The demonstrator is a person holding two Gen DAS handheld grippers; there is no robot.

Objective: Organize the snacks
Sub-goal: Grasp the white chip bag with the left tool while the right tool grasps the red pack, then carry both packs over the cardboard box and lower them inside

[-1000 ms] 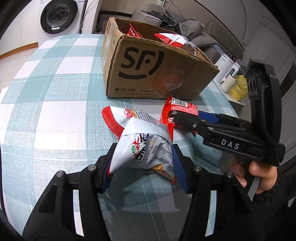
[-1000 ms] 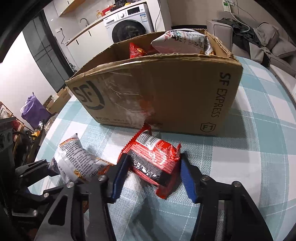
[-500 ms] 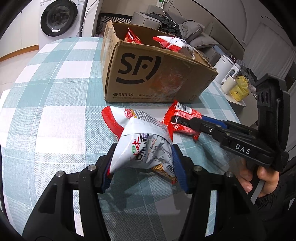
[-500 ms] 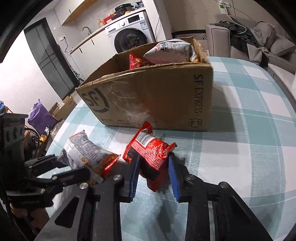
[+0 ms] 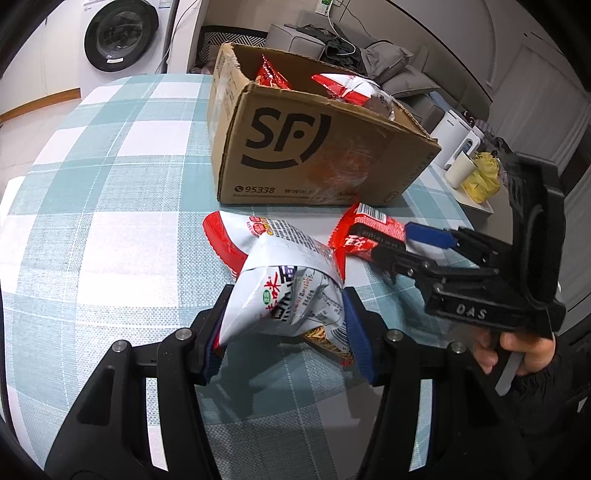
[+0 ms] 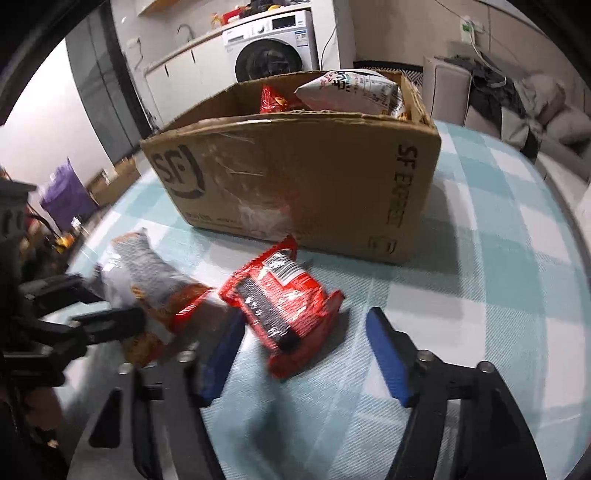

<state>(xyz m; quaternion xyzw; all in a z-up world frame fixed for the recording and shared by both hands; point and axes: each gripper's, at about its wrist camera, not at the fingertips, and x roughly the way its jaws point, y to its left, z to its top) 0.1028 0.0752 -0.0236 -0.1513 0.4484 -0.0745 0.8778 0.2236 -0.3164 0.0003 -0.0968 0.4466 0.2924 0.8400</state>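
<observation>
My left gripper (image 5: 284, 325) is shut on a white and red snack bag (image 5: 284, 284), held just above the checked tablecloth; the bag also shows in the right wrist view (image 6: 147, 284). My right gripper (image 6: 306, 350) is open, its blue pads either side of a red snack packet (image 6: 284, 302) that lies on the cloth. The packet also shows in the left wrist view (image 5: 365, 232) at the right gripper's tips. The open SF cardboard box (image 5: 314, 155) stands behind, with red and white snack bags inside (image 6: 351, 92).
The round table has a teal and white checked cloth (image 5: 110, 184). A washing machine (image 5: 118, 33) and a sofa with clothes (image 5: 369, 55) lie beyond. A white cup and yellow bag (image 5: 476, 173) sit on a side surface at the right.
My right gripper was shut on the red packet half a second ago; it has opened and the packet now lies on the cloth. My left gripper still holds the white bag.
</observation>
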